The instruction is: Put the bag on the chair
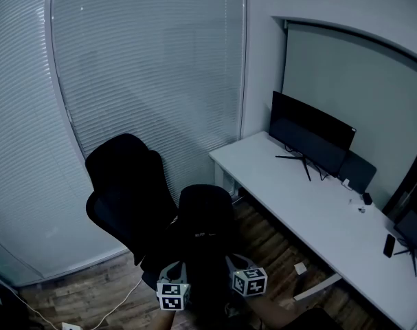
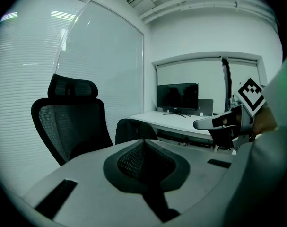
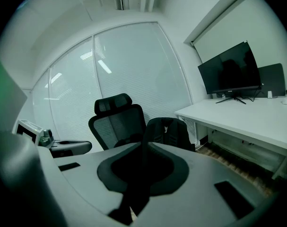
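The left claw (image 2: 143, 143) has its two jaws shut tight together. The right claw (image 3: 144, 145) is shut tight the same way. I can make out nothing pinched in either one. They sit side by side, low in the head view, and both aim forward.

Just past them, in the space between the two, stands the bag (image 1: 207, 232). It is black and upright, with a rounded top and a tiny bit of light print on its front. It looks closed, and I cannot see what is in it. It stands right in front of the chair (image 1: 122, 177), against the side nearer the desk. The claws hide its bottom, so I cannot tell if it rests on the seat or on the floor.

The chair is black, with a mesh back and a headrest. It stands by the big window blinds (image 1: 126, 60).

On the right a long white desk (image 1: 311, 218) runs along the wall. A dark monitor (image 1: 311, 133) stands on it, well apart from the bag. The floor (image 1: 263, 243) is brown wood, and a thin white cable (image 1: 119, 304) lies on it near the chair.
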The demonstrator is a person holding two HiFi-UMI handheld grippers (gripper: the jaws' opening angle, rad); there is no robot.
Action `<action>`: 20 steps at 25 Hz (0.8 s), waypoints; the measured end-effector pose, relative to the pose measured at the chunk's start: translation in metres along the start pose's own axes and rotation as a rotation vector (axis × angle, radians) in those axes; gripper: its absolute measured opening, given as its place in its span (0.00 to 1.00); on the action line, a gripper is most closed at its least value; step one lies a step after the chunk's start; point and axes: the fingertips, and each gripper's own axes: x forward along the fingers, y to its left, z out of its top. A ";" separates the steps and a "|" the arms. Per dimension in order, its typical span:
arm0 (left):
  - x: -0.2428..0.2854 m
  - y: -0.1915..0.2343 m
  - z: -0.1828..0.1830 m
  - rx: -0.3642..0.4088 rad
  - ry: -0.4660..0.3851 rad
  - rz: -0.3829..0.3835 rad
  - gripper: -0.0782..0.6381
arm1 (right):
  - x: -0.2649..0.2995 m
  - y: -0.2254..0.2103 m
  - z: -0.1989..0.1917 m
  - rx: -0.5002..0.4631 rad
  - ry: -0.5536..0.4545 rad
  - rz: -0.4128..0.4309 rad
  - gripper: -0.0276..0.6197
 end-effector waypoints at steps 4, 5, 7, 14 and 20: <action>-0.026 -0.003 -0.001 -0.003 -0.026 -0.006 0.14 | -0.022 0.014 -0.008 0.018 -0.028 -0.009 0.14; -0.032 -0.005 -0.001 -0.005 -0.034 -0.008 0.14 | -0.028 0.018 -0.010 0.020 -0.033 -0.009 0.14; -0.044 -0.009 0.000 -0.011 -0.051 -0.015 0.14 | -0.037 0.025 -0.014 0.015 -0.040 -0.008 0.14; -0.080 -0.025 -0.008 -0.007 -0.074 -0.032 0.14 | -0.061 0.046 -0.030 0.011 -0.039 0.002 0.14; -0.104 -0.032 -0.011 -0.024 -0.087 -0.046 0.14 | -0.082 0.067 -0.029 0.018 -0.062 0.026 0.14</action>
